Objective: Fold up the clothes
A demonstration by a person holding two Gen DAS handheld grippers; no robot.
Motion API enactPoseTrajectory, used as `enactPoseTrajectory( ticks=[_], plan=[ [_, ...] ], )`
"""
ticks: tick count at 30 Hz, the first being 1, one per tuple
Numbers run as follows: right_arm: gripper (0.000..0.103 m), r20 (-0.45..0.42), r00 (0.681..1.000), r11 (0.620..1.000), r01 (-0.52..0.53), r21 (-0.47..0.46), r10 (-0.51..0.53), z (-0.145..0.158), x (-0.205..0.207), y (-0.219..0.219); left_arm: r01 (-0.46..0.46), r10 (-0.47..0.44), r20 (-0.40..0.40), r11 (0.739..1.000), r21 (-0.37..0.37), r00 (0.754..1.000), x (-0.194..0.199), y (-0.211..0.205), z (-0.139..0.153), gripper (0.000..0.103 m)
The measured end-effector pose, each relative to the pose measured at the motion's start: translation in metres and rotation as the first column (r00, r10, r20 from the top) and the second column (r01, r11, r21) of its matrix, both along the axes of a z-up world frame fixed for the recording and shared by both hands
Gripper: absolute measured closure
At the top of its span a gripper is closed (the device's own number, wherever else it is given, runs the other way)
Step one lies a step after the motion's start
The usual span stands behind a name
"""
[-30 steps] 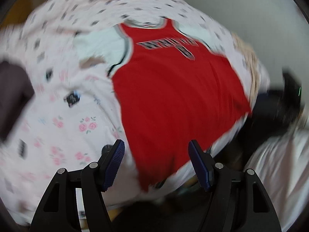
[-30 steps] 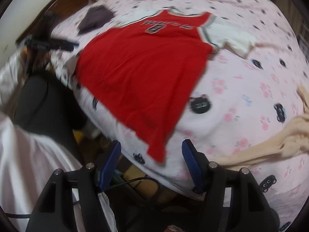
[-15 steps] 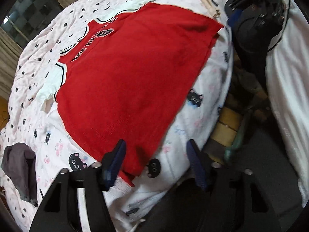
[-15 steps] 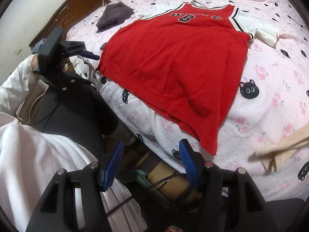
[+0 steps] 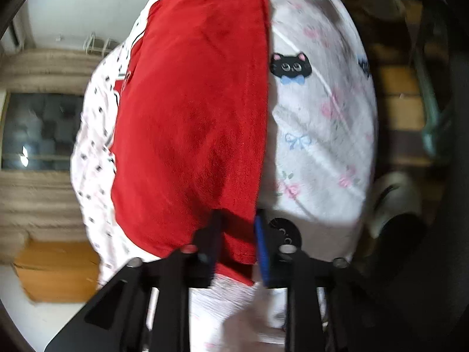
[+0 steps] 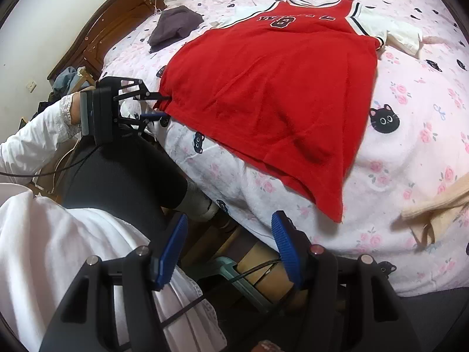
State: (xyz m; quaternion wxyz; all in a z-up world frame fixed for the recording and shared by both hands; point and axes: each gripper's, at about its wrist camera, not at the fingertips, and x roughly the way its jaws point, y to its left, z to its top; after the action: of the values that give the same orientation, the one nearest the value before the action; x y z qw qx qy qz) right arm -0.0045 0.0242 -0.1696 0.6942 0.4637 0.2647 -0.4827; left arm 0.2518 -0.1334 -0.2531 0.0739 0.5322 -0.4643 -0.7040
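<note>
A red jersey point(image 6: 272, 88) lies flat and spread out on the bed point(image 6: 410, 135), which has a pink cover with black cats and roses on it. The neck and the number are at the far end, and the bottom hem hangs a little over the near edge of the bed. The step in hand looks like the very start of the fold: getting hold of the two bottom corners. The left gripper point(image 5: 237, 242) is at one bottom corner of the jersey. Its jaws sit on either side of the red cloth and are close together, but the picture is blurry, so I cannot tell if they are pinching the cloth yet or just about to. From the right wrist view you can see that gripper out at the left side, touching the hem corner. The right gripper point(image 6: 230, 245) has its jaws wide apart and holds nothing. It hangs in front of the bed, near the other bottom corner of the jersey but not touching it. Next, I think the right gripper needs to go forward to that corner and close on it. Then both can lift the hem and carry it up toward the neck. A dark cloth point(image 6: 174, 26) and a tan garment point(image 6: 433, 211) lie off to the sides
</note>
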Motion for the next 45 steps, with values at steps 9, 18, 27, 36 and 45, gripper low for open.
enactPoseTrajectory(
  ticks=[9, 18, 27, 36, 45],
  plan=[
    [0.042, 0.002, 1.0, 1.0, 0.011, 0.014, -0.011, -0.001, -0.005, 0.0, -0.025, 0.026, -0.022, 0.999, 0.046, 0.999, 0.006, 0.003, 0.017, 0.095],
    [0.041, 0.011, 1.0, 1.0, 0.019, 0.024, -0.019, -0.007, -0.008, -0.001, -0.052, 0.054, -0.02, 0.992, 0.112, 0.998, 0.004, 0.003, 0.025, 0.094],
    [0.041, 0.006, 0.999, 0.999, 0.032, 0.024, -0.032, -0.01, -0.008, 0.004, -0.067, 0.074, -0.034, 0.982, 0.176, 0.997, 0.004, 0.002, 0.041, 0.096],
    [0.041, -0.001, 0.999, 0.999, 0.038, 0.017, -0.038, -0.01, -0.006, 0.006, -0.101, 0.109, -0.043, 0.983, 0.156, 0.993, 0.008, -0.011, 0.046, 0.1],
    [0.041, -0.022, 0.995, 0.995, 0.096, 0.01, -0.096, -0.01, -0.021, 0.008, -0.127, 0.132, -0.031, 0.984, 0.127, 0.991, 0.021, -0.016, 0.054, 0.101]
  ],
)
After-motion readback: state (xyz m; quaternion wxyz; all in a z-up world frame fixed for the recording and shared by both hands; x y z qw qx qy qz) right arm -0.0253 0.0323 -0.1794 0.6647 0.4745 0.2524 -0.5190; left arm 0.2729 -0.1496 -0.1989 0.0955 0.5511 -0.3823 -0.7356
